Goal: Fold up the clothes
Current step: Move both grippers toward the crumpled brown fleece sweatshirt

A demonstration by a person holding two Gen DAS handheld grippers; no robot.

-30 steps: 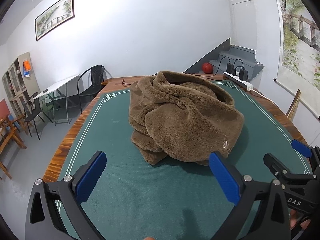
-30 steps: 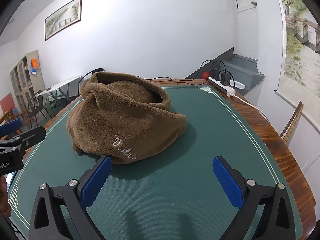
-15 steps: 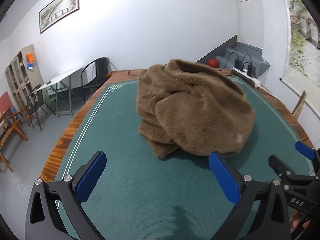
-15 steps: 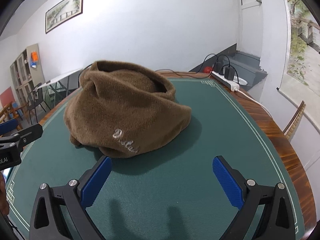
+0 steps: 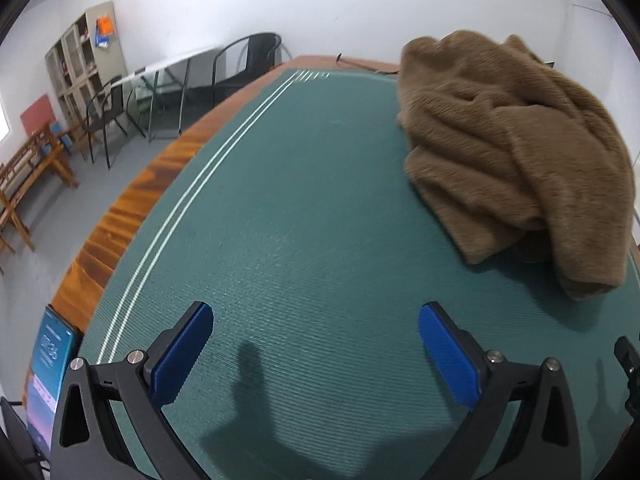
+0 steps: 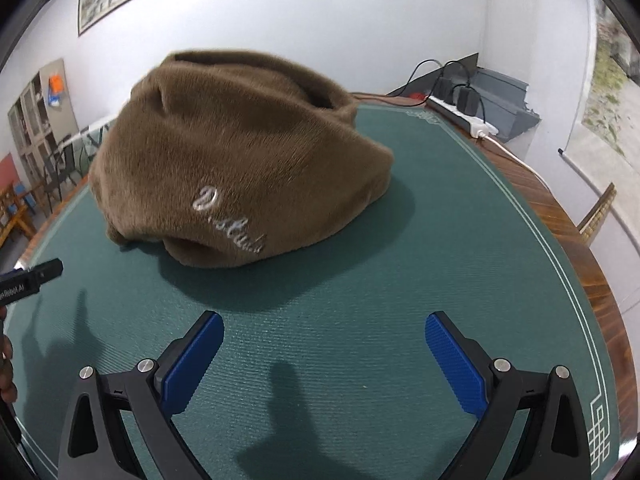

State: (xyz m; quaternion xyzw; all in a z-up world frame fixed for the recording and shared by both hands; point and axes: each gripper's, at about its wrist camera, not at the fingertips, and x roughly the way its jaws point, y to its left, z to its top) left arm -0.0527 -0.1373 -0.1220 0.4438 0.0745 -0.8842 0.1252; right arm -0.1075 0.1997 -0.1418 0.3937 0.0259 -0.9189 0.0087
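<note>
Brown fleece garment (image 6: 244, 168) sits in a crumpled heap on the green mat (image 6: 360, 320) of the tabletop (image 6: 560, 216), roughly mid-mat, nothing spread or folded yet, so judging by that the task is at its very start: approach & find an edge. Right claw (image 6: 324, 360) is spread wide, pinching nothing, hovering low over bare mat just near of the heap; the hem w/ the silver embroidered script (image 6: 230, 220) faces it and is the closest bit of fabric. Left claw (image 5: 316, 352) is also spread wide & empty, over bare mat at the near left; in its view the garment (image 5: 516, 152) lies to the far right, well apart from the blue pads (image 5: 182, 354). A phone (image 5: 50, 372) lies at the near left edge of the tabletop, a power strip (image 6: 466, 122) w/ cables at the far right edge, both clear of the work area. Next move prob needs each claw to go in low, pinch a hem or corner on its own side, then lift & pull apart to open the heap flat. Fleece looks thick & soft, so a pinch may catch several layers at once; can't tell which part is sleeve, collar or hem from here
</note>
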